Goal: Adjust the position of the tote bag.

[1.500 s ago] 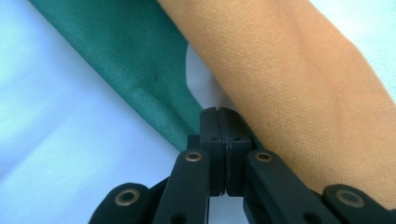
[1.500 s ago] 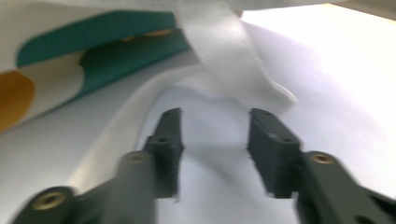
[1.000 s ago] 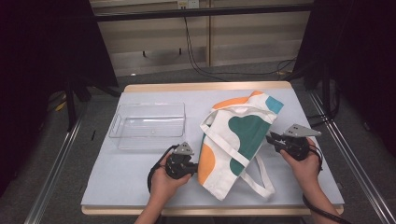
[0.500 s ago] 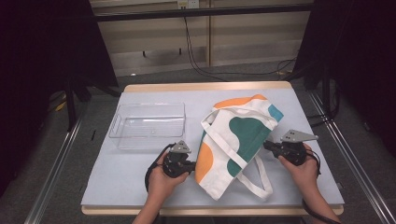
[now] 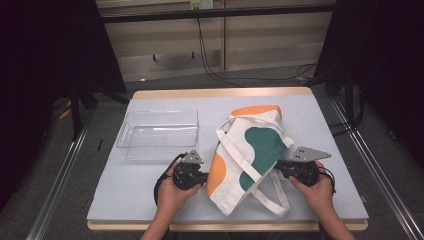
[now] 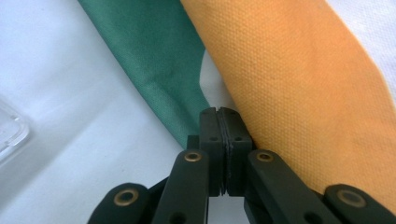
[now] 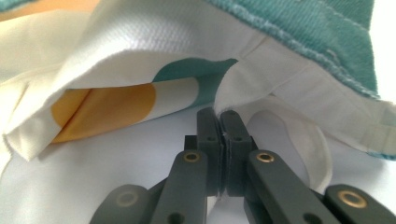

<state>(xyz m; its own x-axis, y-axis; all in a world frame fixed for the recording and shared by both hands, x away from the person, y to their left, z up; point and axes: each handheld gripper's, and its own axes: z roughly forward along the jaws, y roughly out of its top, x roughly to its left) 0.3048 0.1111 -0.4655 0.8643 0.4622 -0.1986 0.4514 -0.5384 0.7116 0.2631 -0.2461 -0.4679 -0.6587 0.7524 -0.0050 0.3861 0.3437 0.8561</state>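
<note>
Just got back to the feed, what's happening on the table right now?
A person holds a gripper in each hand at either side of a white tote bag with orange and teal patches, lying on the table. The left gripper and right gripper both have their jaws pressed together at the bag's edges. A clear plastic tray sits to the bag's left.

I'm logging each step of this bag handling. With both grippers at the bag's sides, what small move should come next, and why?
Probably draw the two grippers apart: the left gripper and right gripper are each shut on an edge of the bag, which lies rumpled.
</note>
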